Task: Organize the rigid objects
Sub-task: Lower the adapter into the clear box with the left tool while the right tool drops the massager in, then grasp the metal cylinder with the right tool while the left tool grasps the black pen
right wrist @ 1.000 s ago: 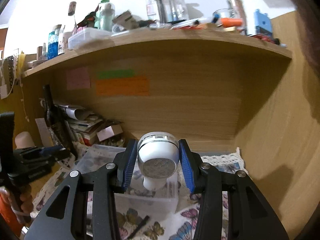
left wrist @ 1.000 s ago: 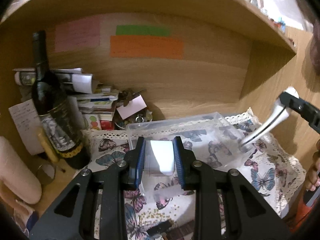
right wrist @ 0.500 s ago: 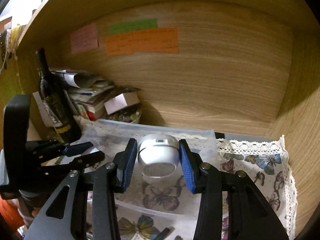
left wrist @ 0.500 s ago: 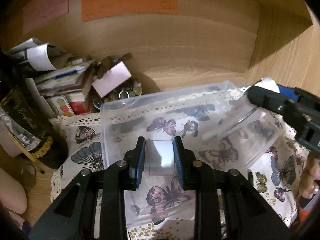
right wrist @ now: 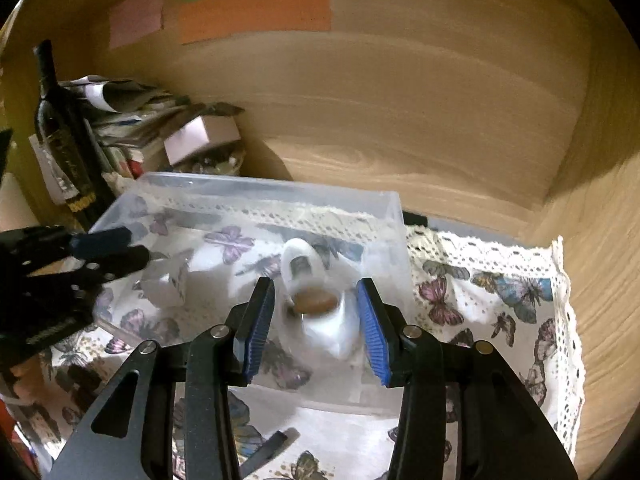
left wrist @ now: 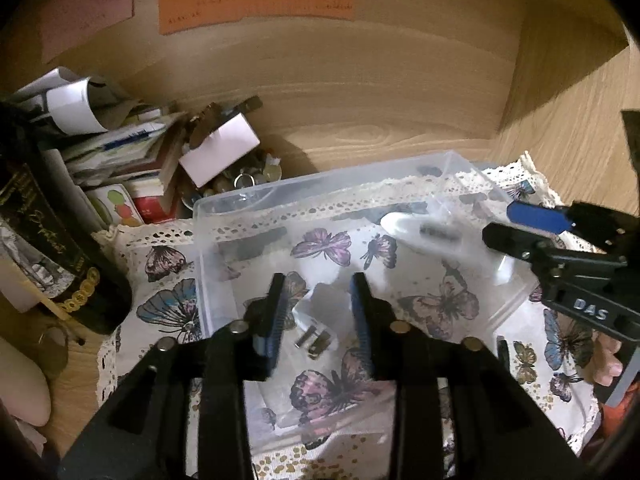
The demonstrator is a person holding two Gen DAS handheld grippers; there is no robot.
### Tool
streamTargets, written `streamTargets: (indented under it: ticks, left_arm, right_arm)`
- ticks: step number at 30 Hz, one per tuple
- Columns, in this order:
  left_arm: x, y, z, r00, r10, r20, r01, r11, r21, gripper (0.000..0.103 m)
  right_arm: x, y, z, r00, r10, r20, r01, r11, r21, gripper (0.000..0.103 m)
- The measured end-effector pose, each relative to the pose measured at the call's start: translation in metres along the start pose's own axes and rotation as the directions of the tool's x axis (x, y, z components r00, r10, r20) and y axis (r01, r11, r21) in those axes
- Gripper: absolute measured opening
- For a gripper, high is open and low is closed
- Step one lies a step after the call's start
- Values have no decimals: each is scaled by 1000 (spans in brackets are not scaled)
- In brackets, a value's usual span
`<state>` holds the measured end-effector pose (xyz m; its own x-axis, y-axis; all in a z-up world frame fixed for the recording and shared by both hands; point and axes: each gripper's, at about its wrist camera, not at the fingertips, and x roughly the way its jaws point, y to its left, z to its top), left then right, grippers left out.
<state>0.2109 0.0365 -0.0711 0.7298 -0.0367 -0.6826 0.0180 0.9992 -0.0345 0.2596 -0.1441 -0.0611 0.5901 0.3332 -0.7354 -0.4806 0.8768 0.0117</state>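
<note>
A clear plastic bin (left wrist: 208, 248) (right wrist: 394, 216) sits on a butterfly cloth. My left gripper (left wrist: 318, 308) is open over the bin's left part; a white plug adapter (left wrist: 314, 320) with metal prongs lies free between its fingers on the bin floor. My right gripper (right wrist: 316, 312) is open over the bin's right part; a white lint shaver (right wrist: 316, 300) lies free between its fingers, blurred. The shaver also shows in the left wrist view (left wrist: 424, 232), next to the right gripper (left wrist: 520, 232).
A dark wine bottle (left wrist: 44, 240) (right wrist: 64, 132) stands left of the bin. Behind it lie stacked papers (left wrist: 120, 148) and a bowl of coins (left wrist: 240, 180). Wooden walls close the back and right. A lace-edged cloth (right wrist: 520, 280) extends right of the bin.
Both grippers moved down into the bin and opened. The left let go of the white adapter, the right let go of the white shaver; both now lie in the bin.
</note>
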Motion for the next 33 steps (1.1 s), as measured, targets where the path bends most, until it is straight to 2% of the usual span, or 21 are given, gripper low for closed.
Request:
streamTargets:
  ticks: [1,4,5,8,10,11,13,16,18,23,31,33]
  left_arm:
    - [-4,0,0,1000,2,8,-2,1000,-1,41]
    - [-11,1,-1,1000,9,23,-9,1000,2,46]
    - [-16,1,-2,1000,9,30,-9,1000,2,48]
    - [-31,3,-5,998,15,55,-16,1000,1,60]
    - [-43,4,-8,997,30,78,-30,1000,6,67]
    - [-49,4,-10,995,36,90,-37,999,10,70]
    - [-59,6,-17,993,46,111,-48,999,17,81]
    - [-75,10,-33,989,58,134,-63,998,29,88]
    - [-80,12,-44,990,62,129,-67,997,35,89]
    - [-81,23,-75,995,71,72,-74,997,33,89]
    - [-75,31,-116,999,46,-29,-45,999,20,89]
    - [-75,30,-125,999,28,-44,-28,999,18,84]
  right_arm:
    - [0,-1,0,1000,-6,-7,6,1000,3,41]
    - [-6,-3,-3,1000,-11,0,11,1000,21,53]
    - [-10,-4,-4,1000,-7,10,6,1000,25,54]
    - [-28,-1,-7,999,-8,50,7,1000,22,56]
    - [-42,5,-10,996,0,85,-2,1000,24,66]
    - [-49,8,-12,995,7,101,-9,1000,24,68]
    - [-63,13,-19,992,18,128,-20,1000,16,71]
    - [-78,24,-30,988,36,153,-37,999,3,77]
    - [-84,31,-39,986,51,161,-51,999,-2,81]
    - [-87,41,-61,989,48,138,-47,999,-8,82]
    - [-72,48,-95,992,118,36,-119,992,36,82]
    - [-66,54,-103,989,148,3,-148,988,34,82]
